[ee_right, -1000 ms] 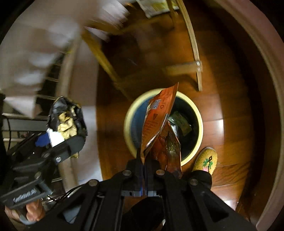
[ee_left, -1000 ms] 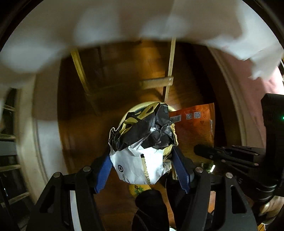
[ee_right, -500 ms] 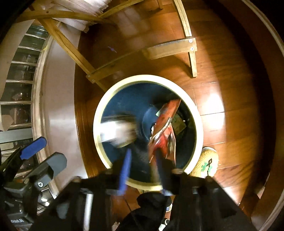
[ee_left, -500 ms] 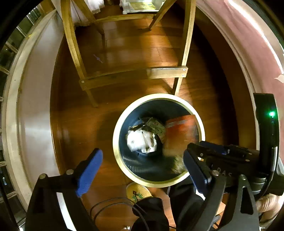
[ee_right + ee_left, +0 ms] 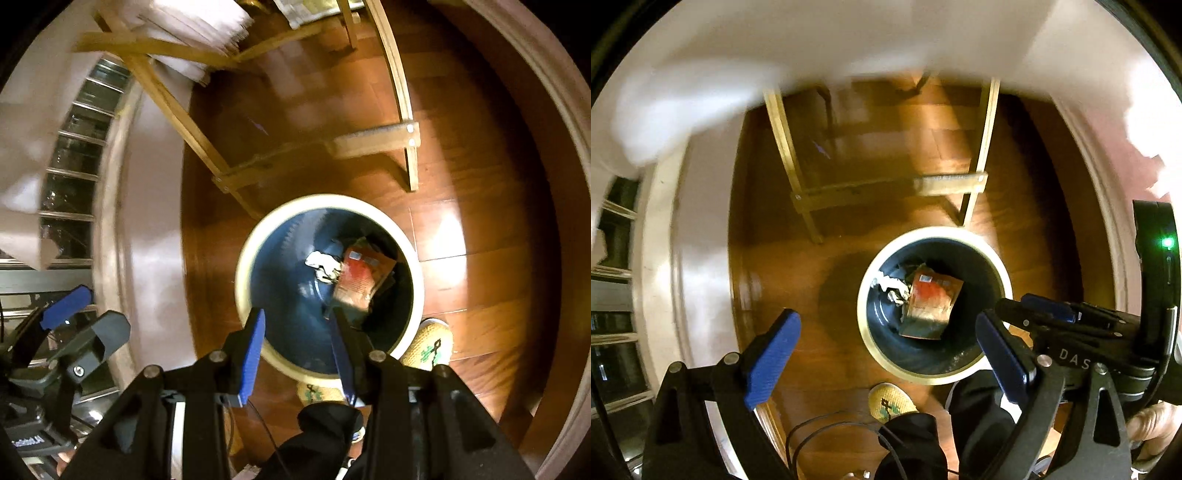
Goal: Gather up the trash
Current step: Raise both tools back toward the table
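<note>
Both grippers are seen empty above the bin [image 5: 882, 354]. Left gripper [image 5: 886, 354]: jaws spread wide, nothing held. Right gripper [image 5: 297, 354]: jaws parted moderately, nothing between them. In the left view the right gripper sits at 3 o'clock of the bin.

Trash is located inside the bin: orange wrapper [image 5: 932, 301] lying tilted against the inner wall at roughly 2 o'clock of the bin floor, crumpled white wrapper [image 5: 892, 288] touching it at 9 o'clock of the wrapper. Same layout is confirmed in the right view: orange wrapper [image 5: 360, 278], crumpled white wrapper [image 5: 323, 264], bin rim [image 5: 243, 291].

Step in hand is judged to be release/clear-away, with the drop done for these pieces. To be done well:
- Jaws to be kept apart while lifted straight up, so the rim is not clipped.
- Slipper [image 5: 430, 347] touches the bin at 5 o'clock; bin should not be nudged.
- Wooden frame [image 5: 886, 188] stands at 12 o'clock, near the bin; the retreat path is to be kept clear of it.
- Whether more trash remains elsewhere cannot be told; the upper field is blurred.
</note>
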